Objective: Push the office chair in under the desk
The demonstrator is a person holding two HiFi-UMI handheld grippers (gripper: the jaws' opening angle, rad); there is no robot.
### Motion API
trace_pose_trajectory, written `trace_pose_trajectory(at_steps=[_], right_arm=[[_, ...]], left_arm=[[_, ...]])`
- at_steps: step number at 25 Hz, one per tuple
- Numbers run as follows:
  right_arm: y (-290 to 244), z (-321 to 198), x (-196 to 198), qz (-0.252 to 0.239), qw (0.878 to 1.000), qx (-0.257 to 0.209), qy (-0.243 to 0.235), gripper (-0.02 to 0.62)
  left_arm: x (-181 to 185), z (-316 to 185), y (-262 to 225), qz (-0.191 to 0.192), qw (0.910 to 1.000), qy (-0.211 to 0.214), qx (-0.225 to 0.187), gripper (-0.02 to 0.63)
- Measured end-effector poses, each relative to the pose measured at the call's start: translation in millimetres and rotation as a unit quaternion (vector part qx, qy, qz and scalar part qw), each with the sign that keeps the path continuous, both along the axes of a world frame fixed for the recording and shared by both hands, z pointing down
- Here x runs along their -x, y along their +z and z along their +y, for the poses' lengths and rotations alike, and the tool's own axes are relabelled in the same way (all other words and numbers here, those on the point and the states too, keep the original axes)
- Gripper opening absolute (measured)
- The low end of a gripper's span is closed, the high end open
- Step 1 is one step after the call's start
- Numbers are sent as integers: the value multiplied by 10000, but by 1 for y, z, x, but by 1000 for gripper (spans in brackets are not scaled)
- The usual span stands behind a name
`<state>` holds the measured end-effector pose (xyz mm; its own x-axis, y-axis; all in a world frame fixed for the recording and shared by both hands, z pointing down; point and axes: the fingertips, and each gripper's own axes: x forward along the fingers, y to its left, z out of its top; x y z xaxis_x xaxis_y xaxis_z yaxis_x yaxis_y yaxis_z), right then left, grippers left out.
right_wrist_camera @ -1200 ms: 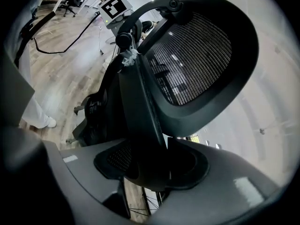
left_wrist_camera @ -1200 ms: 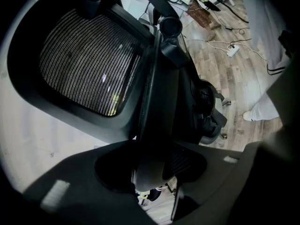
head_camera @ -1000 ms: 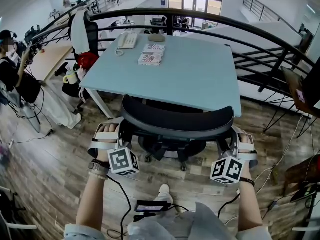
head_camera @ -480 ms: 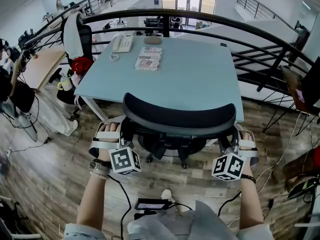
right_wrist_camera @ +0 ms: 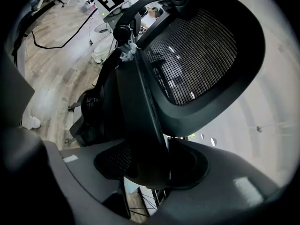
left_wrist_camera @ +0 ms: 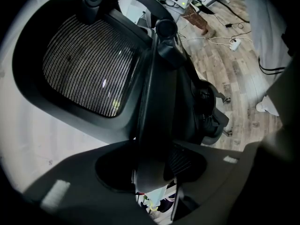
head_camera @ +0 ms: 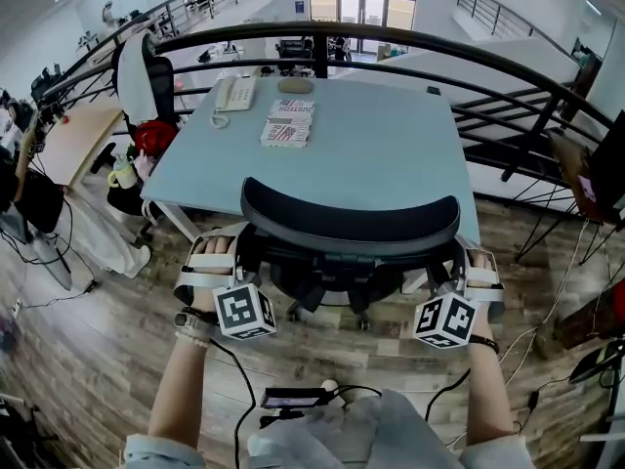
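The office chair (head_camera: pixel 350 225) had a curved black backrest with a smooth plastic rim around ribbed mesh, and its seat was tucked partly beneath the near edge of the desk (head_camera: pixel 391 145), a pale blue, matte, flat slab. The left gripper (left_wrist_camera: pixel 150 165) was clamped on the backrest's hard frame bar at the chair's 8 o'clock, and the right gripper (right_wrist_camera: pixel 150 168) gripped the matching bar at 4 o'clock. A curved black metal railing (head_camera: pixel 508 62) closed off the desk at 12 and 2 o'clock. Bare wood-plank floor (head_camera: pixel 98 340) lay open at 6 and 8 o'clock. Compared with a second earlier, the backrest overlapped the desk's near edge further, and both grippers had advanced with it.
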<state>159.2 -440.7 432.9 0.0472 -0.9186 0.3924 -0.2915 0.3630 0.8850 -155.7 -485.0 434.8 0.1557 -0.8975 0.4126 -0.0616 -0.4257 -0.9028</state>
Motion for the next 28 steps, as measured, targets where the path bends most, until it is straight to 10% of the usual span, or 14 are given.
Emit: trace_pose_trajectory(at_steps=[28], right_arm=[[-1,-50,5,-4,9998,-183,-11,224]], left_arm=[[5,-54,1,-106,9999,-30,-49,192]])
